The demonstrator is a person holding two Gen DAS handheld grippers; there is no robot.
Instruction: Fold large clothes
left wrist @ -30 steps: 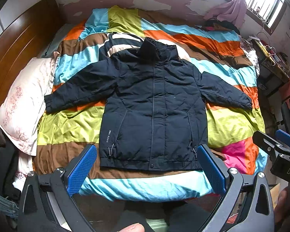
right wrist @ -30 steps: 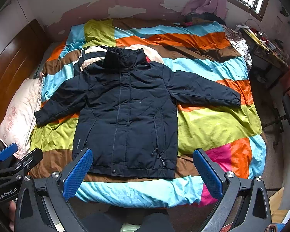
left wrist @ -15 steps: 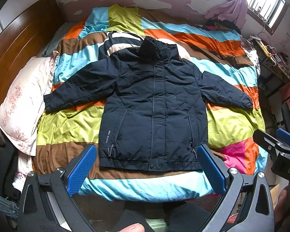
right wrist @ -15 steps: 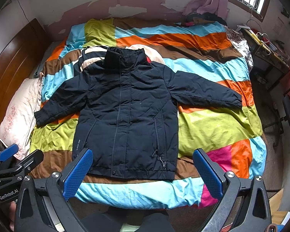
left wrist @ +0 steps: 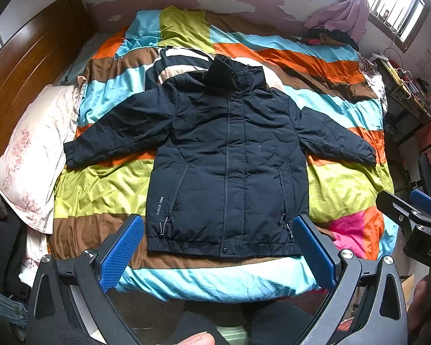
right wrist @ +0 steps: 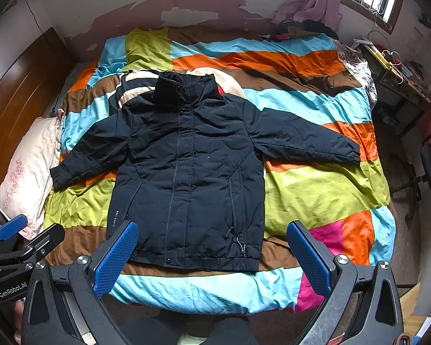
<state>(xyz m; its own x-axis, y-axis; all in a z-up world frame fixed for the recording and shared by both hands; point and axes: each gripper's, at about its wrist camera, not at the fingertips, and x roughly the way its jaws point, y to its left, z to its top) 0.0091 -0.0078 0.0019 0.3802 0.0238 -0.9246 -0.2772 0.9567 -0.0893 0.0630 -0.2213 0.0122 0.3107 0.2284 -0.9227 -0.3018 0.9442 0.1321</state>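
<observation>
A dark navy padded jacket point(left wrist: 227, 155) point(right wrist: 186, 166) lies flat and face up on the striped bedspread point(left wrist: 100, 184) point(right wrist: 316, 192), zipped, collar toward the wall, both sleeves spread sideways. My left gripper point(left wrist: 218, 244) hovers above the near bed edge, in line with the jacket's hem, open, nothing between its blue pads. Likewise my right gripper point(right wrist: 212, 253) hangs over the hem, open and empty. Each gripper shows in the other's view, the right one point(left wrist: 416, 218) at the right edge and the left one point(right wrist: 20, 241) at the left edge.
A pale floral pillow point(left wrist: 28, 155) point(right wrist: 26, 172) lies at the bed's left beside the wooden headboard point(left wrist: 23, 66). Clothes point(right wrist: 304, 28) are piled at the far right corner under the window. A cluttered desk point(left wrist: 408, 92) and a chair point(right wrist: 428, 166) stand right of the bed.
Both views have shifted only slightly. The jacket lies as it did and both grippers stay open.
</observation>
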